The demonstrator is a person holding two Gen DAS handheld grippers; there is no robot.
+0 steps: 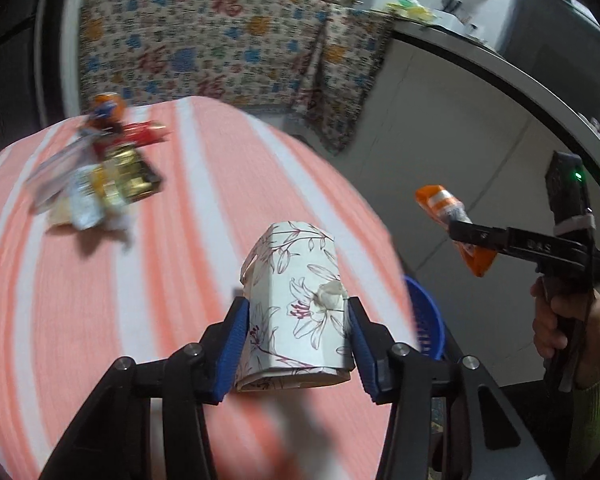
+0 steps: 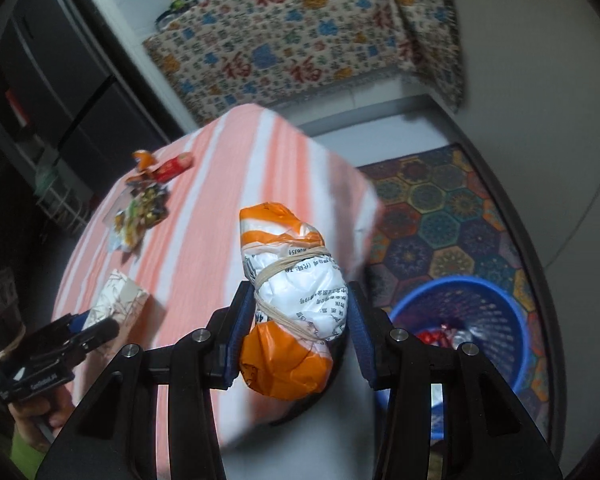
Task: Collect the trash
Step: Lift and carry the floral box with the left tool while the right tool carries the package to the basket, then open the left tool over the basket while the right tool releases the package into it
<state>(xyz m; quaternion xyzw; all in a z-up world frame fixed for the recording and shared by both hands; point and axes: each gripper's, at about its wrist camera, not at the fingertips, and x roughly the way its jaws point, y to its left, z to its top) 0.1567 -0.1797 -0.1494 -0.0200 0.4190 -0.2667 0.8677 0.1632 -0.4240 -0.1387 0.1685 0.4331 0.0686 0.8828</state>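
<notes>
The left tongs [image 1: 296, 336] are clamped on a flowered paper box [image 1: 296, 300], its sides pressed between the blue pads, and the box hangs over the near edge of the striped desk [image 1: 100, 300]. The right tongs [image 2: 296, 332] are clamped on an orange and white packet [image 2: 290, 300] bound with a rubber band, gripped low on its body so that most of it sticks out past the pads. The blue basket [image 2: 516, 320] stands on the patterned rug [image 2: 440, 216] at about four o'clock from the packet in the right wrist view, with a few wrappers already in it; in the left wrist view only a sliver of it shows at about three o'clock from the box. The main risk is a miss: both loads sit beside the basket, not over it, so a release here would drop the box on the desk edge or the floor and the packet on the rug. The box is light and hollow, so a hard squeeze could crush it or let it slide out. The packet's slick plastic could slip under its own weight. Both hands are heading to one small opening, so the tongs could knock together. A heap of wrappers [image 1: 96, 184] at ten o'clock on the desk awaits collection.
</notes>
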